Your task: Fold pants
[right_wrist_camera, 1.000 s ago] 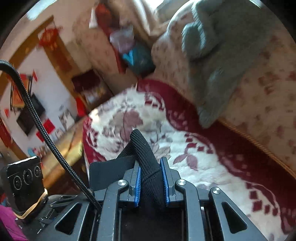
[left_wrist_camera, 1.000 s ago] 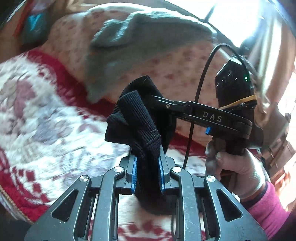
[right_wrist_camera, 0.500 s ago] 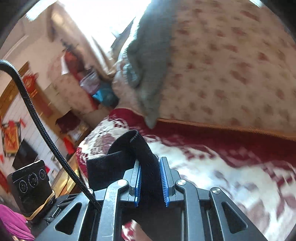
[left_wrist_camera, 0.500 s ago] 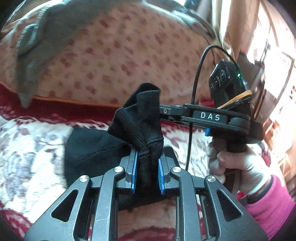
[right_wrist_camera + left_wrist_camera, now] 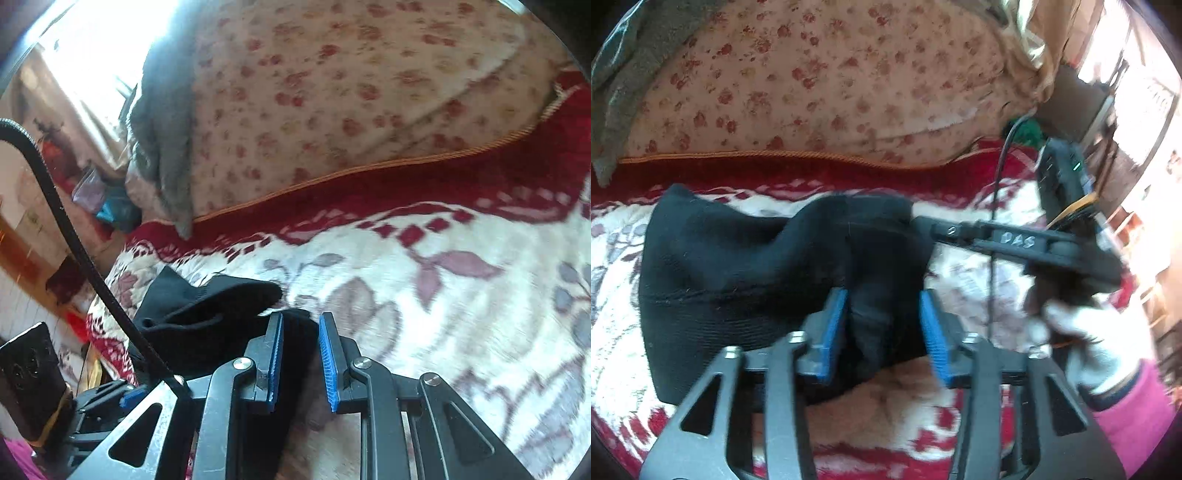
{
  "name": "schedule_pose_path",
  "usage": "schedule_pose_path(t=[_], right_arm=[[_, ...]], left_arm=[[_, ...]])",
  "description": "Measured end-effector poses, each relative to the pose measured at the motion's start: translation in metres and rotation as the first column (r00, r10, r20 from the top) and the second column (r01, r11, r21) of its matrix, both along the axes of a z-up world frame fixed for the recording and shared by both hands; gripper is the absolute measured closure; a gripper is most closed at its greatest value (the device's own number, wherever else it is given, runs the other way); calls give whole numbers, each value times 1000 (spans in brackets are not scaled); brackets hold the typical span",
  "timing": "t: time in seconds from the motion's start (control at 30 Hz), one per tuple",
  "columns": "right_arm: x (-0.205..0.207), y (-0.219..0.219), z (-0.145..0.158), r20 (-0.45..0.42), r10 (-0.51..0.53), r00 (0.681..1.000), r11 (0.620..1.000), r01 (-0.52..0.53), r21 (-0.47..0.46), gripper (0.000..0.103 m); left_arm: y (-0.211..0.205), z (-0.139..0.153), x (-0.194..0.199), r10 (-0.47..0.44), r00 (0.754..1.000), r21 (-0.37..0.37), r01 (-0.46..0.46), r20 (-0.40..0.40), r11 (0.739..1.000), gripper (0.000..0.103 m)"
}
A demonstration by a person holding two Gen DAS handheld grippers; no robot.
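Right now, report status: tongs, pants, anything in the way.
Left tongs opening, black pants between the pads, lying on the blanket. Right tongs hold pants. Nothing blocking.

Strong daylight enters from a window (image 5: 1145,92) at the upper right of the left view and the upper left of the right view, and it is overexposed to white. Both pictures are blurred by motion. The fisheye lens bends the edges, and the corners are dark.
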State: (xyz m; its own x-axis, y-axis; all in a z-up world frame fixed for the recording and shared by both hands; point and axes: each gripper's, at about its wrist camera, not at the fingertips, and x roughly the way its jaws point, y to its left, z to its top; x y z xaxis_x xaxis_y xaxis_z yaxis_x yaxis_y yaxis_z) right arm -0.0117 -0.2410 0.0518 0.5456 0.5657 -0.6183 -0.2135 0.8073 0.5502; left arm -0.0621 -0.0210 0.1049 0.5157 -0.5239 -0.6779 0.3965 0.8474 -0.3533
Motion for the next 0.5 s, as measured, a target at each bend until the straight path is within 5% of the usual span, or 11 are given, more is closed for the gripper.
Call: schedule_pose_path(t=[0.1,0.23,0.4,0.5], right_arm=[[-8,-5,14,21,-23,1000,999,22,23,78],[-21,0,30,39,-7,999,998,5,67,55],[-43,11,36,35,14,999,997,-17,75,52],[-55,25,44,75,26,997,999,-29,41,52]], left_arm=[[-1,14,-10,-23,999,-3,23,46,1000,54],[21,22,-22,-17,997,18,15,77,1000,54],[69,20,-14,101,984,121,-119,145,986,54],[97,15,9,191,974,108,-204,122,973,54]])
